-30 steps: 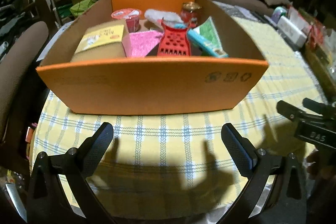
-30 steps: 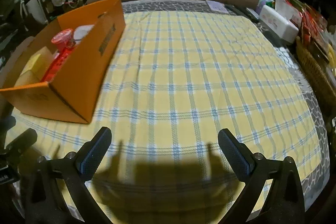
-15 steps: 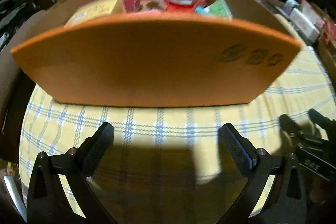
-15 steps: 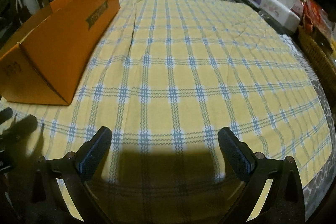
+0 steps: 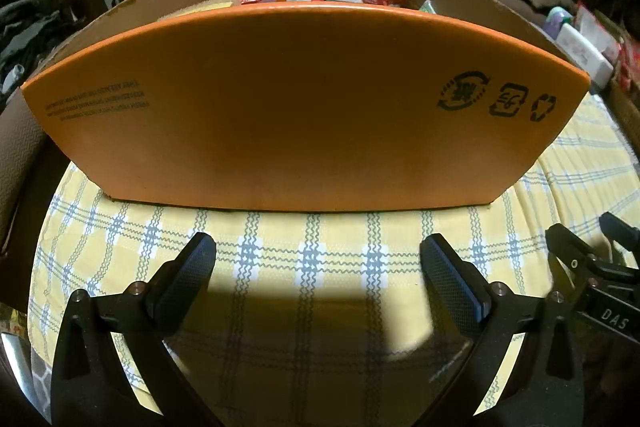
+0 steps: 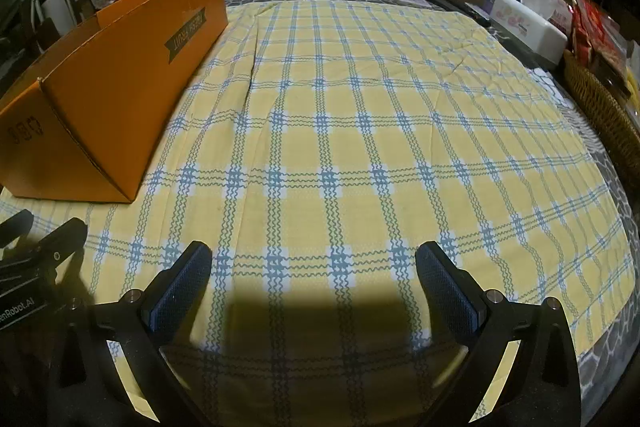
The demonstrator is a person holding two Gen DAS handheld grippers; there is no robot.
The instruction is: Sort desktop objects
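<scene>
An orange cardboard box [image 5: 304,107] fills the left gripper's [image 5: 318,267] view, hiding most contents. Both the left and right gripper [image 6: 312,275] are spread wide and empty above the plaid tablecloth [image 6: 360,131].

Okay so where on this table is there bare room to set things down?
The yellow checked cloth lies bare from the orange box across to the white tissue box and wicker basket. A narrow strip in front of the box is free too. Crowded: inside the box, and the right edge.

My grippers' pads [image 5: 448,279] look like rough, textured blue rubber on matt black plastic. The orange box [image 5: 304,107] is smooth matt cardboard. The checked tablecloth [image 6: 360,147] is woven cloth.
</scene>
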